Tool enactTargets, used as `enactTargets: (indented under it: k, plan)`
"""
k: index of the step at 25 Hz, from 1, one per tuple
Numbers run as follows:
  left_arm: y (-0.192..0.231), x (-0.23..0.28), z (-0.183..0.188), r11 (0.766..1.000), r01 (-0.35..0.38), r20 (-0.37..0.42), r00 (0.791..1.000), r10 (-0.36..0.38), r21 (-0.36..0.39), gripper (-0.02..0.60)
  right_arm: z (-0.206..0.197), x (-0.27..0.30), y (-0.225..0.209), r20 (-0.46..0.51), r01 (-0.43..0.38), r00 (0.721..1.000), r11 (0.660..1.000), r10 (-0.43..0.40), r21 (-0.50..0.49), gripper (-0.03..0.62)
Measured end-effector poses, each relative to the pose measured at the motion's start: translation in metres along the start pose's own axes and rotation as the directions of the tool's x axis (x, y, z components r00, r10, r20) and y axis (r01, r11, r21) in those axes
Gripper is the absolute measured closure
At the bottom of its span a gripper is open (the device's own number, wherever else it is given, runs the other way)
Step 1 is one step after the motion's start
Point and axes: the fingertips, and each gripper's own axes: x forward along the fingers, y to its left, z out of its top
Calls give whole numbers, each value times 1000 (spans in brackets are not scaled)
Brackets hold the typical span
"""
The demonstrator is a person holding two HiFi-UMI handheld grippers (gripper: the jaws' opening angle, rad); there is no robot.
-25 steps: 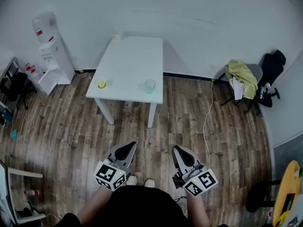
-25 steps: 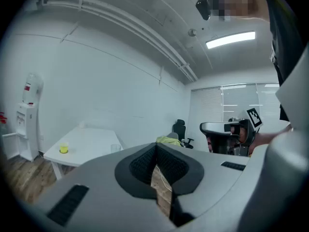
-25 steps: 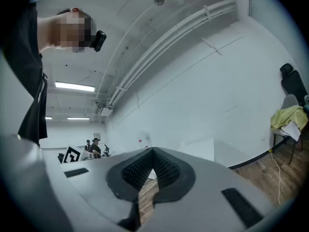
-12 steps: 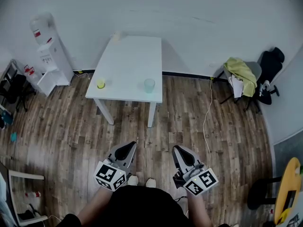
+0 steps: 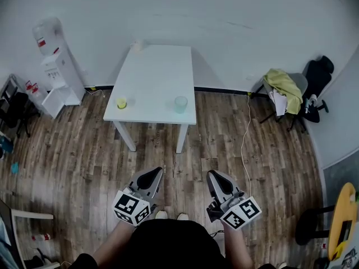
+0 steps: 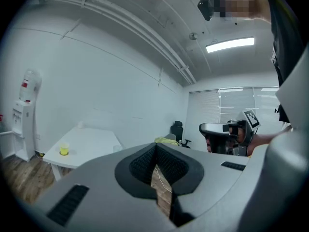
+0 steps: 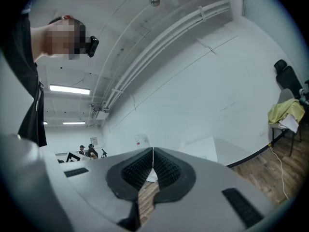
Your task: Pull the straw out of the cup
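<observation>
Fingers of the left gripper are seen pressed together pad to pad, w/ nothing held btw. them; only floor boards are glimpsed through the notch below the tips. Fingers of the right gripper are likewise shut tight, and nothing is gripped there either. Both grippers are carried low in front of the person's body, pointed approx. level toward the desk and well apart from it. This is judged to be an approach posture. No grasp is called for at this range, so closed fingers cost nothing, but they'd have to be opened before any straw can be taken.

Two cups are stood near the desk's front edge, well apart from each other:
- A yellow cup is set toward the desk's front left corner.
- A pale clear cup is set toward its front right corner.

The front-edge placement is judged handy, since either cup can be reached from the person's side w/o leaning across the desk.

Re. contents, no straw can be made out in either cup from here, so which cup holds it can't be told. Whether the yellow is liquid or the cup's own tint can't be told either. A small pale item is seen at the desk's far left corner, too small to identify. The pull is judged not yet begun.
</observation>
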Motion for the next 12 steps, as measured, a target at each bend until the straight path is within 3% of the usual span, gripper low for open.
enactTargets:
  k: [12]
  plan:
    - [37,-28,-3,999,39,13,999,-38,-9,568,-19,26,38,-14,21,1000,998,-22,-67,571]
